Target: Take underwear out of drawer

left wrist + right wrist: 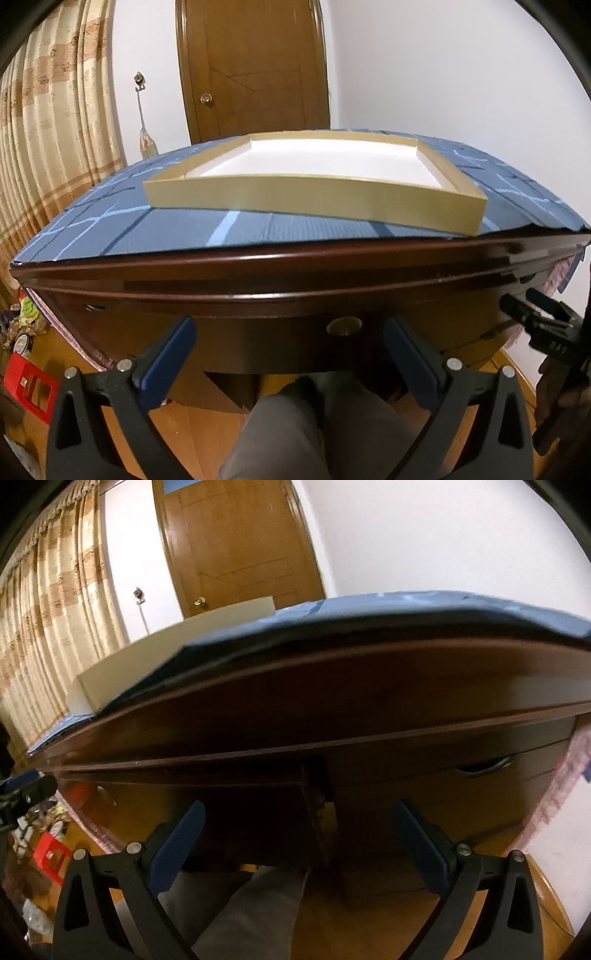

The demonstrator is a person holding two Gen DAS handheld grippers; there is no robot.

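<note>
1. Dark wood drawer sits closed under the desk's overhanging edge; the underwear is hidden, presumably inside.
2. Left gripper and right gripper hold nothing, jaws spread.
3. Risk: fingers slipping off the curved handle, or knocking that edge.
4. Knees crowd the room below.

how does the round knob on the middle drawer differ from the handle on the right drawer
The round knob is a small brass-coloured disc on the drawer front; the handle is a long, dark curved bar. The knob lies just ahead of the open left gripper; the handle sits up and to the right of the open right gripper. Neither is being touched, and both are on the same dark wooden desk.
</note>
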